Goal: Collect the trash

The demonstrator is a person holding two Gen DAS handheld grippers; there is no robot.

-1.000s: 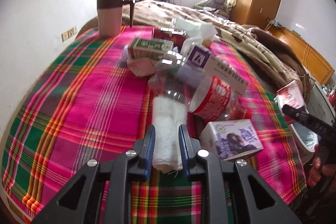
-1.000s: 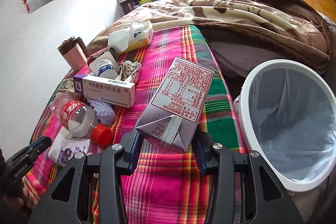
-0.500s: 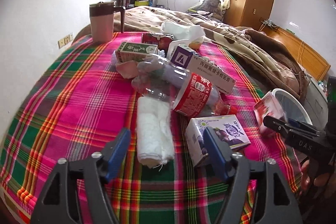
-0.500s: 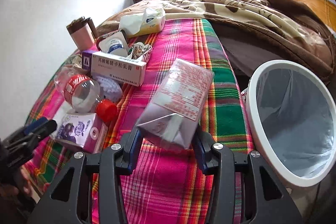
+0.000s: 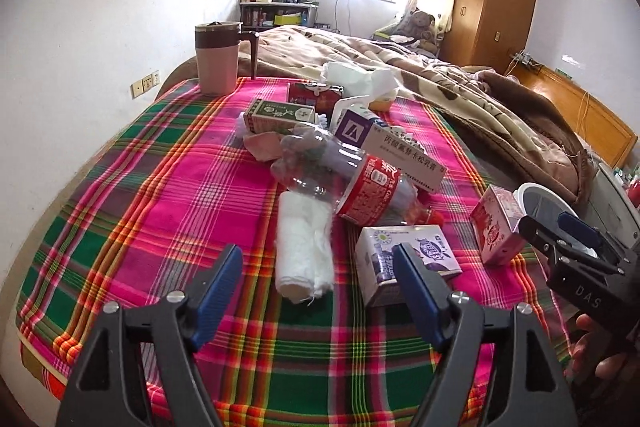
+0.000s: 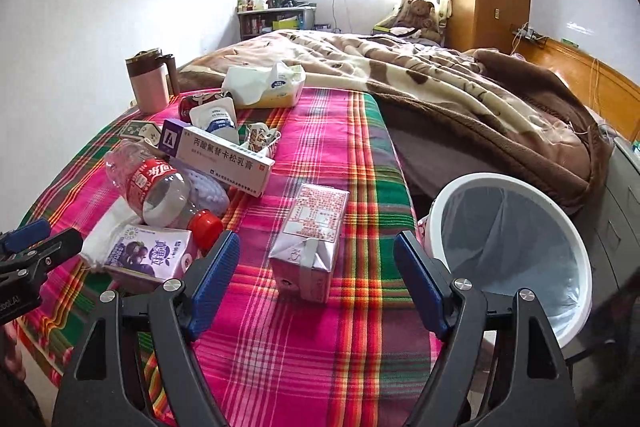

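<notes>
My left tongs (image 5: 320, 283) apart, empty, above white paper roll (image 5: 304, 251). My right tongs (image 6: 318, 281) apart around pink carton (image 6: 310, 239) lying on desk (image 6: 320, 347). Bin (image 6: 516, 239) beside desk looks empty. Bottle (image 6: 160, 191), boxes uncollected; I judge task barely begun.

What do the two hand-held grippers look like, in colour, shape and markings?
Each hand-held gripper, left and right, has a black angular frame with triangular cutouts, silver round screws and two blue ribbed finger pads. The right one's side bears white letters "DAS".
</notes>
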